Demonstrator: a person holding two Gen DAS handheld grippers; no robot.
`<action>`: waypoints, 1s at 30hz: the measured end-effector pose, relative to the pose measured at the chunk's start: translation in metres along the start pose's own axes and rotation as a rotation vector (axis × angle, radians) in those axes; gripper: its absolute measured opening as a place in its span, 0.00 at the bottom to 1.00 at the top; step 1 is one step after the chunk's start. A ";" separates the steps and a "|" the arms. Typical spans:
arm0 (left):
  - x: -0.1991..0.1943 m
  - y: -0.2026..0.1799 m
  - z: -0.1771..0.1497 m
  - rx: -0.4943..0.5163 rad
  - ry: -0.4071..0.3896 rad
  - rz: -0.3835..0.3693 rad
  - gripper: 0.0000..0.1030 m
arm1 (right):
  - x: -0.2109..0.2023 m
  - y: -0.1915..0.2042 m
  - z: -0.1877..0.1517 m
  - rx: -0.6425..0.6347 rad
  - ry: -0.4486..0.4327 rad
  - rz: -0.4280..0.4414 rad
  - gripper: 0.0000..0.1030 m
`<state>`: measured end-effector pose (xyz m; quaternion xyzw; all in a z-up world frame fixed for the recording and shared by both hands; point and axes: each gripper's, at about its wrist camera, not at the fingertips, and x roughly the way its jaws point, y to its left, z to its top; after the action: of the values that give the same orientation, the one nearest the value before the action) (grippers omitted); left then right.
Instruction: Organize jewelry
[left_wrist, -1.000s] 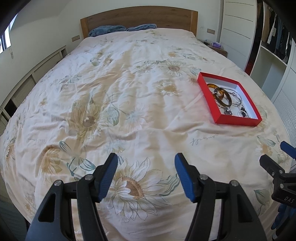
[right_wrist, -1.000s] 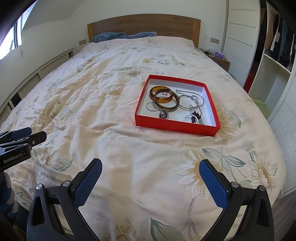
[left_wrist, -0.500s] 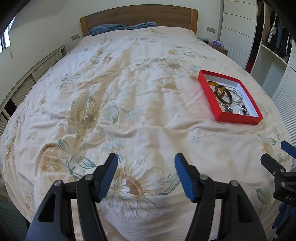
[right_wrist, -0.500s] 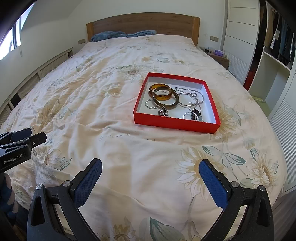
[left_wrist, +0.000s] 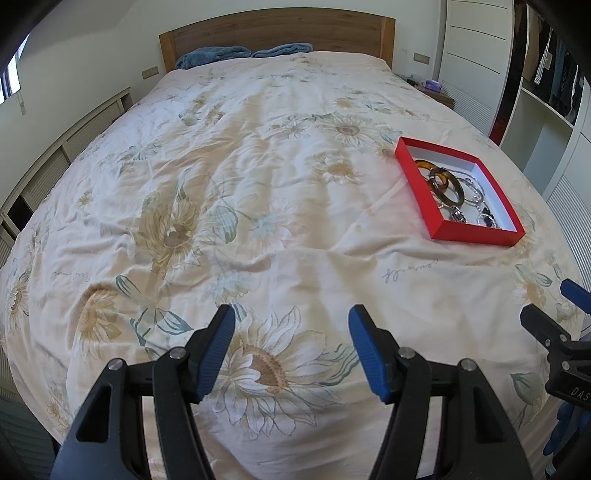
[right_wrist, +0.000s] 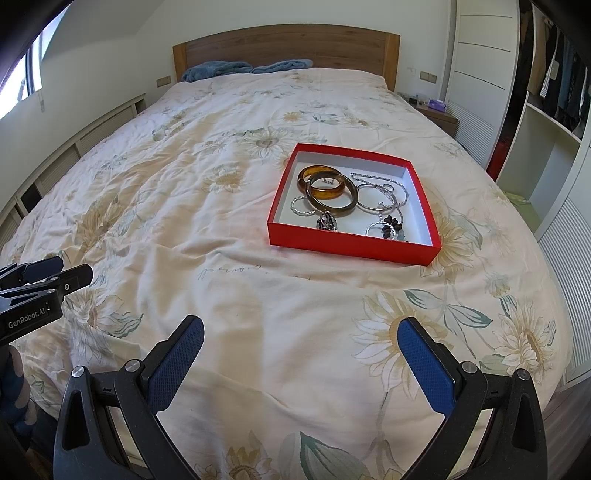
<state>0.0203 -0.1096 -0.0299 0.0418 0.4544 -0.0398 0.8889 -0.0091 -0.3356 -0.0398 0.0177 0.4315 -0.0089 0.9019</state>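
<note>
A red box (right_wrist: 351, 248) (left_wrist: 416, 186) with a white inside lies on the flowered bedspread, right of the bed's middle. It holds two amber bangles (right_wrist: 332, 190) (left_wrist: 445, 182), thin silver bangles (right_wrist: 376, 197), a chain and small beaded pieces (right_wrist: 389, 225). My right gripper (right_wrist: 301, 332) hovers open over the bed's near edge, short of the box, nothing between its blue pads. My left gripper (left_wrist: 291, 321) is open too, over a sunflower print, well left of the box. Each gripper shows at the edge of the other's view.
The bedspread (left_wrist: 221, 184) covers a wide bed with a wooden headboard (right_wrist: 288, 48) and blue pillows (right_wrist: 221, 70). White wardrobes and open shelves with clothes (right_wrist: 554, 92) stand along the right. A bedside table (right_wrist: 436, 110) sits at the far right corner.
</note>
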 end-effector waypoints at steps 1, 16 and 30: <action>0.000 0.000 0.000 0.002 0.001 0.000 0.60 | 0.000 0.000 0.000 0.000 0.000 0.000 1.00; 0.003 -0.007 -0.003 0.016 0.012 -0.010 0.60 | 0.002 -0.001 -0.002 -0.002 0.002 -0.002 1.00; 0.004 -0.007 -0.003 0.016 0.016 -0.010 0.60 | 0.002 -0.002 -0.003 -0.001 0.004 -0.002 1.00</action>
<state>0.0198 -0.1167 -0.0354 0.0468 0.4613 -0.0476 0.8847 -0.0100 -0.3373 -0.0431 0.0171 0.4333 -0.0094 0.9010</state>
